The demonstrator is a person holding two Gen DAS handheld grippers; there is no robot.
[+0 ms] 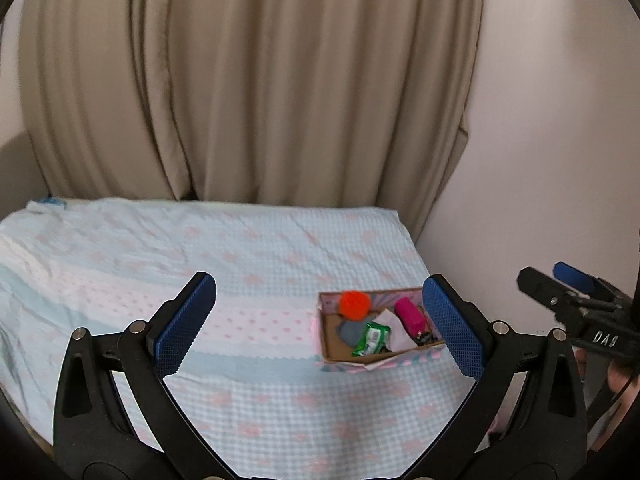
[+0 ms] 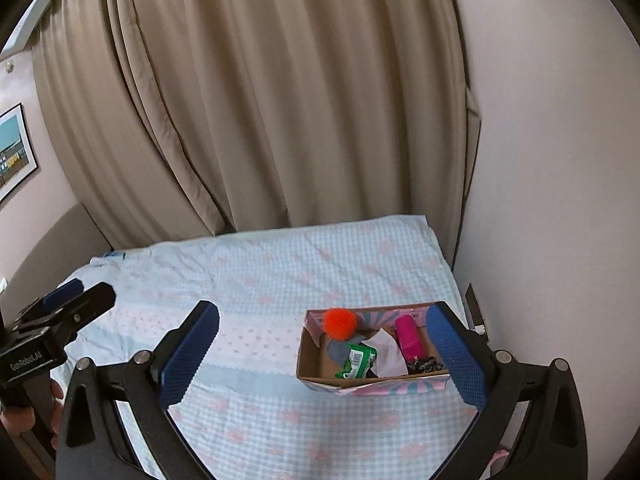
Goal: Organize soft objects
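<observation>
A shallow cardboard box (image 1: pixel 332 354) (image 2: pixel 308 364) with pink and blue sides sits on the bed's right side. Inside lie an orange fluffy ball (image 1: pixel 354 304) (image 2: pixel 339 322), a grey cloth (image 1: pixel 350 331) (image 2: pixel 338 350), a green packet (image 1: pixel 372 339) (image 2: pixel 358 360), a white cloth (image 1: pixel 396 330) (image 2: pixel 386 354), a magenta roll (image 1: pixel 410 315) (image 2: pixel 409 338) and a small dark item (image 2: pixel 426 365). My left gripper (image 1: pixel 320 324) is open and empty, held above the bed before the box. My right gripper (image 2: pixel 324 356) is open and empty too, its right finger (image 2: pixel 456 356) overlapping the box's right end.
A bed (image 1: pixel 160 248) (image 2: pixel 260 272) with a light blue and pink patterned cover fills the foreground. Beige curtains (image 1: pixel 260 80) hang behind it, with a pale wall (image 1: pixel 560 140) on the right. A framed picture (image 2: pixel 14 152) hangs at left. A hand (image 2: pixel 24 420) grips the other handle.
</observation>
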